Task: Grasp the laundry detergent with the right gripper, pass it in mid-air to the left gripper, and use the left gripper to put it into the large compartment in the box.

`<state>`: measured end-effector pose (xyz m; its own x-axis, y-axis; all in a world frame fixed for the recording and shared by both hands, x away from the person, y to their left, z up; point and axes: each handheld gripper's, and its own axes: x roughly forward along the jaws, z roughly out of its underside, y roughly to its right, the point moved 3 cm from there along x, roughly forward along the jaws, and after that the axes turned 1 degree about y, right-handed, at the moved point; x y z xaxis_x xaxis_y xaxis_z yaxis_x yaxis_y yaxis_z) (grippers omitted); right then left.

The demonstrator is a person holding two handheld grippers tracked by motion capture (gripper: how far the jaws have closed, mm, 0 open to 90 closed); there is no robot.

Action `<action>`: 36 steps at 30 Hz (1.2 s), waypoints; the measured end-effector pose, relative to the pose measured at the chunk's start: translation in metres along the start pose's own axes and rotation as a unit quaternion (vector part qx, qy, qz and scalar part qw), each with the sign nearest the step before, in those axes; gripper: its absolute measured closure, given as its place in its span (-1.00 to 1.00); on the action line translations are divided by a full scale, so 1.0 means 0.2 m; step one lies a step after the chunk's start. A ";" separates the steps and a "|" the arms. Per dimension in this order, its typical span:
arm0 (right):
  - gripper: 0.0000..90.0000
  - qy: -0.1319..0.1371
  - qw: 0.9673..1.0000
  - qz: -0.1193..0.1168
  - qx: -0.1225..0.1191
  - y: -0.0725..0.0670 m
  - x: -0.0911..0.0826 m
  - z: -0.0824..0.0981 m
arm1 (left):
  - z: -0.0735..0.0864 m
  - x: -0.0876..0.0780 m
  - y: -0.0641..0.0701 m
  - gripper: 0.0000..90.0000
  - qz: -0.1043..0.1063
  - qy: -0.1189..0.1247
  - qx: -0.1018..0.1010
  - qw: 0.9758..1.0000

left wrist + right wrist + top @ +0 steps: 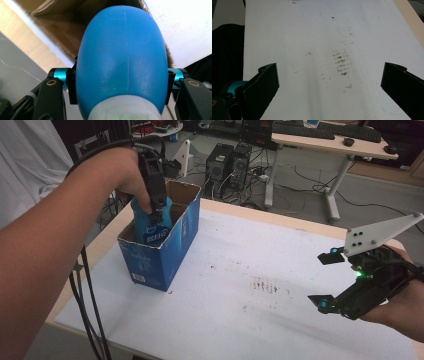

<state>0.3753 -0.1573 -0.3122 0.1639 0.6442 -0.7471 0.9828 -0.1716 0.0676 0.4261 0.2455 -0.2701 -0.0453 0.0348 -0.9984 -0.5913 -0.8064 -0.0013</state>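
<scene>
A blue plastic bottle (150, 222) hangs partly inside an open blue cardboard box (165, 252) at the table's left. My left gripper (156, 215) points down into the box and is shut on the bottle. In the left gripper view the bottle (122, 57) bulges between both jaws, its white cap end toward the camera and the box's brown inner walls (65, 22) behind it. At the right of the table my right gripper (325, 281) hovers open over the white surface, nothing between its fingers (263, 83).
The white table sheet (240, 285) carries brown smudges (340, 62) near its middle. A wooden table edge (300, 222) runs along the back. Black cables (87, 305) hang off the left side. Computers and a desk stand on the floor behind.
</scene>
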 end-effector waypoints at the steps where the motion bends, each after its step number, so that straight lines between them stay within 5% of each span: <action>1: -0.98 0.000 1.000 0.000 0.001 0.00 0.00 0.00 | 0.00 0.02 0.00 -0.14 0.002 0.003 0.008 1.000; 18: -0.98 -0.015 1.000 -0.003 0.005 0.00 0.04 0.01 | -0.02 0.28 -0.02 -0.14 -0.001 0.004 0.102 0.995; 24: -0.98 -0.018 1.000 -0.003 0.006 0.00 0.05 0.01 | -0.03 0.29 -0.03 -0.15 0.007 0.012 0.117 0.993; 36: -0.98 -0.025 1.000 -0.007 0.004 0.00 0.07 0.01 | -0.01 0.24 -0.04 -0.35 0.003 0.022 0.103 0.994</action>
<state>0.3772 -0.1498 -0.3234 0.1461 0.6081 -0.7803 0.9842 -0.1695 0.0521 0.4307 0.2517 -0.3177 -0.0177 0.0007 -0.9998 -0.7438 -0.6683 0.0128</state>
